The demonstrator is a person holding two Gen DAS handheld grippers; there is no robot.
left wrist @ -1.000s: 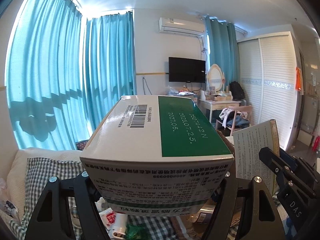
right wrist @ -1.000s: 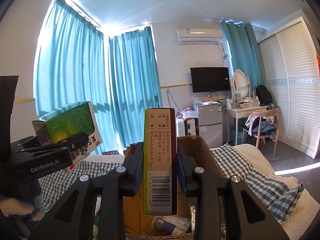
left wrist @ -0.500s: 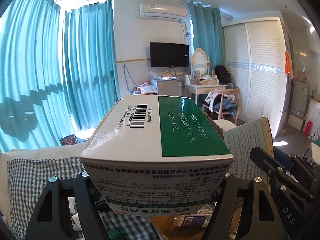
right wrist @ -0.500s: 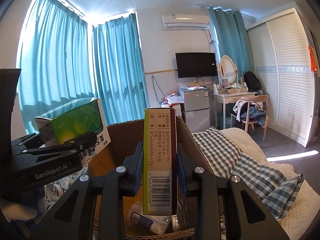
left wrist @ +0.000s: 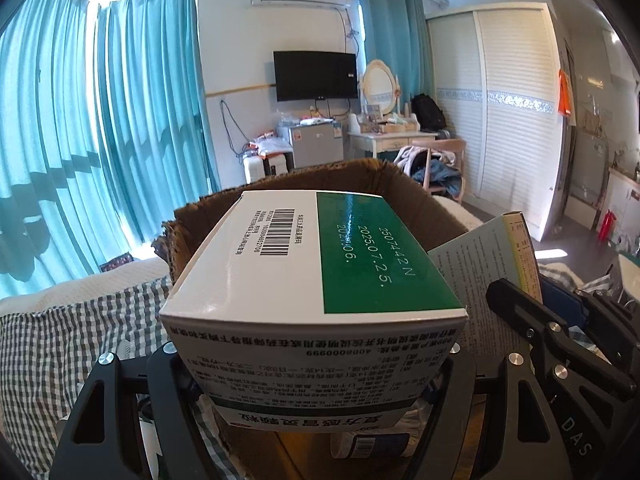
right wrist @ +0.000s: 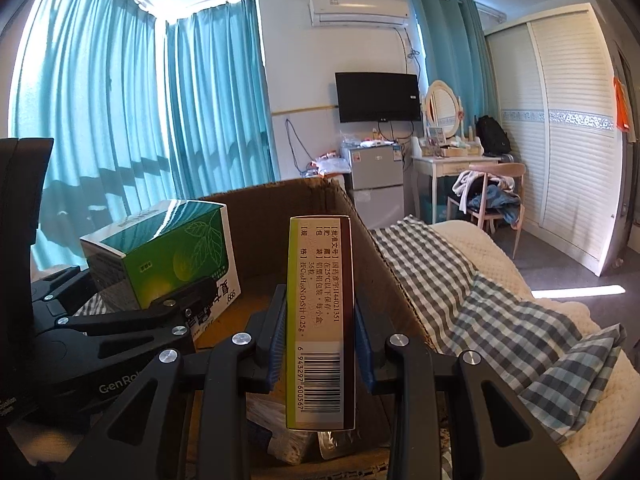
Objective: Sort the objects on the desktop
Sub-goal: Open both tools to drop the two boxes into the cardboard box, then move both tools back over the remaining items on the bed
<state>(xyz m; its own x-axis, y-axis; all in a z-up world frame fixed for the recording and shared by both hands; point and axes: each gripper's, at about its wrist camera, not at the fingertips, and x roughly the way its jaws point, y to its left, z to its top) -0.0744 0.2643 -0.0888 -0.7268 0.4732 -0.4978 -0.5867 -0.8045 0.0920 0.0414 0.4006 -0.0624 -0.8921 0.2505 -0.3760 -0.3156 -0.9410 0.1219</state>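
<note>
Right wrist view: my right tongs (right wrist: 320, 340) clamp narrow box (right wrist: 320, 320), left tongs (left wrist: 316, 384) clamp wide green box (left wrist: 316, 280); both over cardboard carton (right wrist: 280, 216). Some items already inside; drops remain.

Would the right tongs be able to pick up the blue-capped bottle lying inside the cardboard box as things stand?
Probably not: the right tongs are already shut on a slim medicine box, so they have no free grip for the bottle in the cardboard box.

Cardboard box (right wrist: 280, 216) sits on the bed; checked blanket (right wrist: 500, 312) lies right of it; television (right wrist: 378, 96) hangs on the far wall.
</note>
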